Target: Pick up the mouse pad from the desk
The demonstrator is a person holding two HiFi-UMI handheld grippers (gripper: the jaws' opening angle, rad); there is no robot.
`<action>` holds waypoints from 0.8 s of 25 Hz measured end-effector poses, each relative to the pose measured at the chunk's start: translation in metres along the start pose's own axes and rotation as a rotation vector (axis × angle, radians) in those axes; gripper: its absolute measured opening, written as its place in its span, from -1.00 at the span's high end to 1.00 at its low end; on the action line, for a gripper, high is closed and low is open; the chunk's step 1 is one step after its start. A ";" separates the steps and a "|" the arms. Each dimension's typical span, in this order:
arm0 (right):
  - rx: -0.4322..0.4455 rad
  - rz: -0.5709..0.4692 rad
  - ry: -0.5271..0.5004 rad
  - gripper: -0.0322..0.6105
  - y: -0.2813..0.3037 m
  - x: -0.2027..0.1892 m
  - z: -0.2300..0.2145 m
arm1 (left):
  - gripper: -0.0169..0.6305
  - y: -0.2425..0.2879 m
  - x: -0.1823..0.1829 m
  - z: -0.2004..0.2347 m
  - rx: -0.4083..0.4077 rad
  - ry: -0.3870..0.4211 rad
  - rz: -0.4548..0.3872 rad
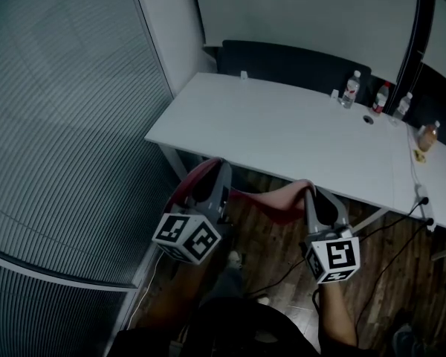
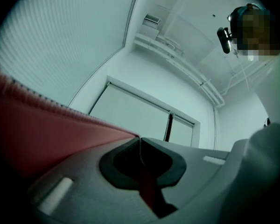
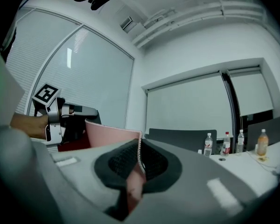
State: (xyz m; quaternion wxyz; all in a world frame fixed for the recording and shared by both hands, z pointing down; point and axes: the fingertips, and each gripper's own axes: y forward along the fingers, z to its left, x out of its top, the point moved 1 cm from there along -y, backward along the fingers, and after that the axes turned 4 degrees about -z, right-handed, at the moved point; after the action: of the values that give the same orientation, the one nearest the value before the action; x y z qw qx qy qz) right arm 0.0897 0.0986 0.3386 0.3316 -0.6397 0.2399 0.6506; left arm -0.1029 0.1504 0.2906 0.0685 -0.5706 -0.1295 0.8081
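Note:
A red mouse pad (image 1: 271,203) hangs in the air in front of the white desk (image 1: 282,132), below its near edge, sagging between my two grippers. My left gripper (image 1: 221,171) is shut on the pad's left end, and the pad (image 2: 46,134) fills the left of the left gripper view, pinched in the jaws (image 2: 140,141). My right gripper (image 1: 311,193) is shut on the right end. In the right gripper view the pad's edge (image 3: 109,135) runs from my jaws (image 3: 140,143) across to the left gripper (image 3: 79,112).
Several bottles (image 1: 349,89) stand at the desk's far right, with an orange bottle (image 1: 429,134) nearer the edge. A dark chair back (image 1: 290,65) lines the far side. A glass wall with blinds (image 1: 59,125) runs along the left. Cables (image 1: 386,233) trail over the wooden floor.

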 end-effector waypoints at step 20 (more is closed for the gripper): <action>-0.016 0.008 -0.012 0.85 -0.007 -0.004 -0.009 | 0.90 0.001 -0.012 -0.007 -0.001 0.017 0.021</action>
State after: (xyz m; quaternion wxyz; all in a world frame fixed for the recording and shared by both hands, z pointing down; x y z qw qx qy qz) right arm 0.1012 0.0961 0.3430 0.3250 -0.6376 0.2353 0.6576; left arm -0.0927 0.1472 0.2986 0.0609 -0.5790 -0.1234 0.8037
